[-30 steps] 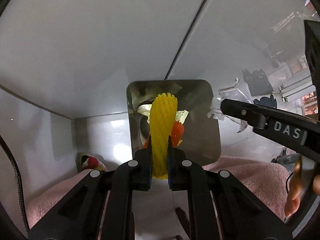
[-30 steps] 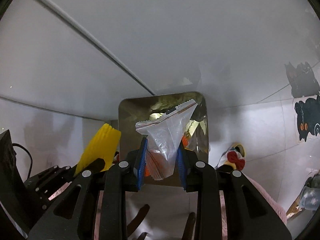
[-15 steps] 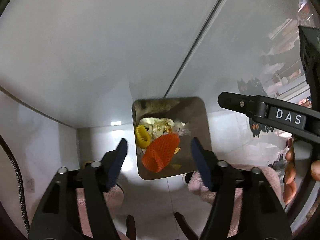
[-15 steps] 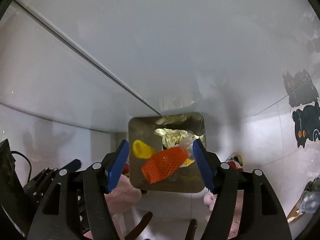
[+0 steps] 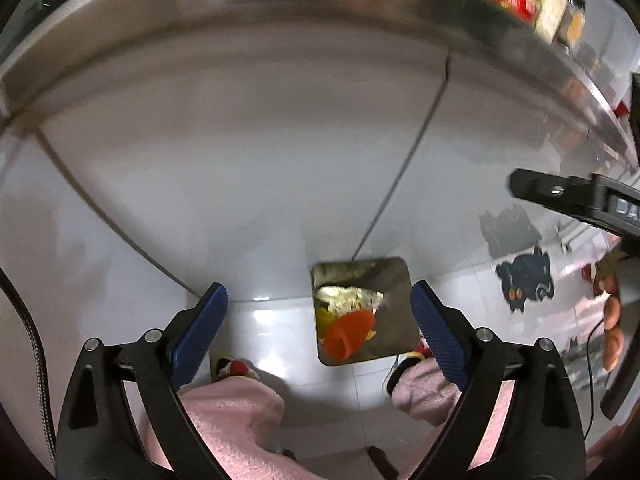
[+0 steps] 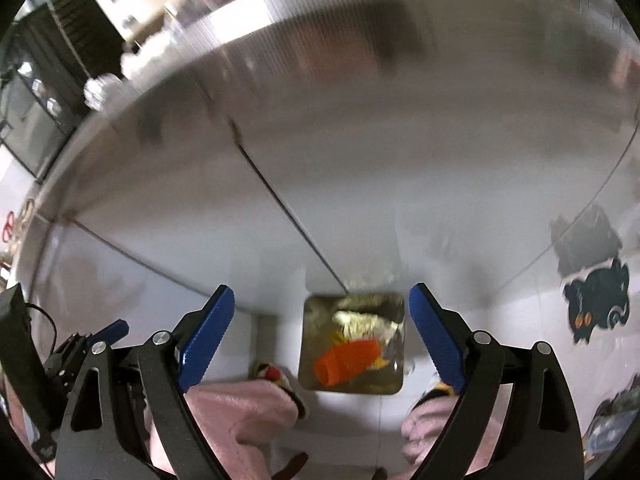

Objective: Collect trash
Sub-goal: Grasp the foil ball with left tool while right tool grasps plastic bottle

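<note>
A square metal trash bin [image 5: 394,342] stands on the white floor against the steel cabinet. In it lie an orange foam net [image 5: 346,334], a yellow foam net [image 5: 322,318] and crumpled pale wrapping [image 5: 348,298]. My left gripper [image 5: 318,292] hangs high above the bin, its jaws opening wide with nothing between the blue pads. The right wrist view shows the same bin [image 6: 390,380] and orange net [image 6: 346,362] far below my right gripper [image 6: 321,294], whose empty jaws are also opening. A right gripper finger [image 5: 560,196] juts in at the left view's right edge.
The steel cabinet front [image 5: 280,152] fills the upper view, with a counter edge and blurred packages above. The person's pink fuzzy legs [image 5: 236,404] and slippers stand either side of the bin. A black cat sticker [image 5: 524,280] is on the floor to the right.
The left gripper let go of the yellow net and the right let go of a clear bag; both now lie in the bin. Both grippers opened wide and rose well above it.
</note>
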`<move>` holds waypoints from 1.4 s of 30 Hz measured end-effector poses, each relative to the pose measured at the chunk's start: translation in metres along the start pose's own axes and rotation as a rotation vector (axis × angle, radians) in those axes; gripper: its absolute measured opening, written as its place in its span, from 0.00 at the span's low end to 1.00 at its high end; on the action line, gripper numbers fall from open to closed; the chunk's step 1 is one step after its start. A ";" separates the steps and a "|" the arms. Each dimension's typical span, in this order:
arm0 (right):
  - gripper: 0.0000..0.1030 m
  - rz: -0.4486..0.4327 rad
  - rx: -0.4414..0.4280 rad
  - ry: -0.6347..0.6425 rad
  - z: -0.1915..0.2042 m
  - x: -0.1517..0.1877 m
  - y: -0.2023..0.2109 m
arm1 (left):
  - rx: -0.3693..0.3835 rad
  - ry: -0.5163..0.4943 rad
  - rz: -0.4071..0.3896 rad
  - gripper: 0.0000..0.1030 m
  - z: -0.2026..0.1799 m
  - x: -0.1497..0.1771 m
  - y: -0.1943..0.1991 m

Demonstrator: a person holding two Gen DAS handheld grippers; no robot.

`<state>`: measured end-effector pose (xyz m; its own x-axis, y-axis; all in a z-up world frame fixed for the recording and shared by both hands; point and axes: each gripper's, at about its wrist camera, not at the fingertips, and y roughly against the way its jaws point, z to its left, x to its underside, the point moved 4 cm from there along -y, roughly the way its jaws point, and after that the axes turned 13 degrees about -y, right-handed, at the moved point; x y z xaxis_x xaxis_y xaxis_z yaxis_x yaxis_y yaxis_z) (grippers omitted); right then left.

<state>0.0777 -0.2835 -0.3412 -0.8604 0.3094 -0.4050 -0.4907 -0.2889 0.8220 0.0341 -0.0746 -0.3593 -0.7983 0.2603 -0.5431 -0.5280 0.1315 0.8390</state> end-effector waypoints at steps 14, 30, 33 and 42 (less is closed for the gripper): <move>0.96 -0.231 -0.052 0.050 0.055 -0.096 0.104 | -0.114 0.041 -0.206 0.92 0.055 -0.101 0.116; 0.91 -0.259 0.045 -0.017 0.078 -0.217 0.052 | -0.225 0.098 -0.206 0.91 0.151 -0.214 0.076; 0.87 -0.235 0.048 -0.018 0.081 -0.228 0.037 | -0.227 0.105 -0.187 0.90 0.161 -0.227 0.059; 0.76 -0.141 0.114 -0.030 0.070 -0.239 -0.006 | -0.168 0.100 -0.134 0.70 0.169 -0.248 0.016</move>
<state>0.2955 -0.2924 -0.2216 -0.7790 0.3670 -0.5084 -0.5858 -0.1365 0.7989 0.2732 0.0243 -0.2058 -0.7385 0.1540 -0.6565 -0.6650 -0.0049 0.7469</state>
